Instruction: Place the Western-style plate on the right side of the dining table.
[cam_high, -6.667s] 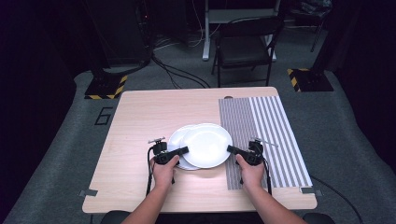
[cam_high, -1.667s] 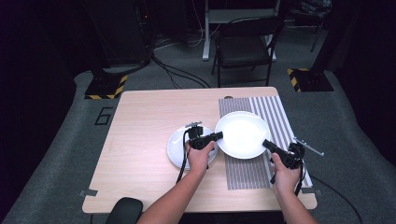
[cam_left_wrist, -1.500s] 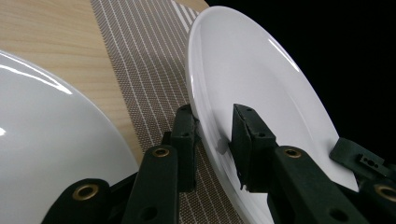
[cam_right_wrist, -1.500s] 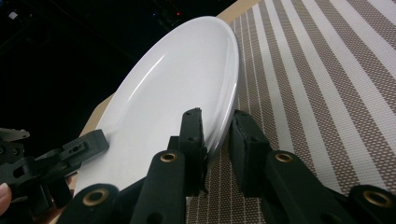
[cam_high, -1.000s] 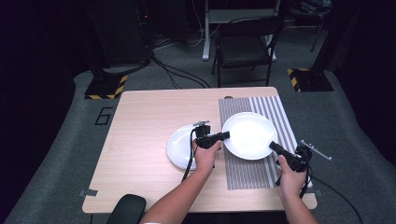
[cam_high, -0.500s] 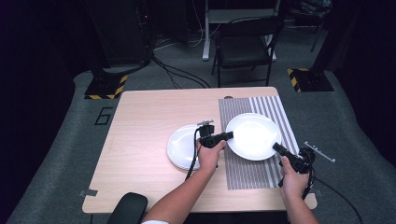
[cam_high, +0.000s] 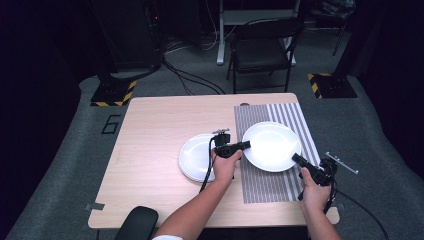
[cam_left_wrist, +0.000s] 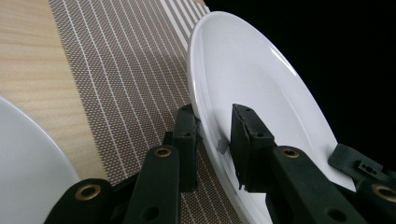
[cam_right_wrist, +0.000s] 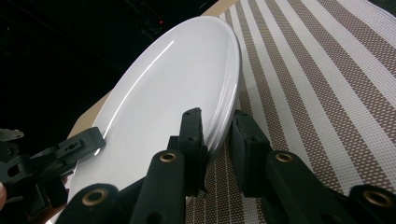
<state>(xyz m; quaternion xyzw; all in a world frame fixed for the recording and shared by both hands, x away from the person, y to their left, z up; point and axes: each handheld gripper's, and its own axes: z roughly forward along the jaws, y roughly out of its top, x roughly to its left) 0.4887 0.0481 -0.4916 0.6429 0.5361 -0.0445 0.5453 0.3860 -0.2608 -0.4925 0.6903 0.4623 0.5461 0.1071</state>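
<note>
A white plate (cam_high: 271, 146) hangs low over the striped placemat (cam_high: 280, 185), held at two opposite sides. My left gripper (cam_high: 245, 145) is shut on its left rim and my right gripper (cam_high: 295, 159) is shut on its near-right rim. In the left gripper view the jaws (cam_left_wrist: 212, 135) pinch the plate's (cam_left_wrist: 243, 70) edge, with the mat (cam_left_wrist: 116, 70) beneath and the other gripper (cam_left_wrist: 359, 163) at the far rim. In the right gripper view the jaws (cam_right_wrist: 217, 135) clamp the plate's (cam_right_wrist: 177, 93) rim above the mat (cam_right_wrist: 327, 93). I cannot tell whether the plate touches the mat.
A second white plate stack (cam_high: 196, 157) lies on the wooden table (cam_high: 150, 145) just left of the mat, under my left wrist. A black chair (cam_high: 260, 50) stands beyond the table's far edge. A dark rounded object (cam_high: 136, 222) sits at the near-left edge.
The plate has been lifted off the stack at mid-table and carried right over the placemat. In the last second it crept slightly further right and lower, both grippers staying on it.
</note>
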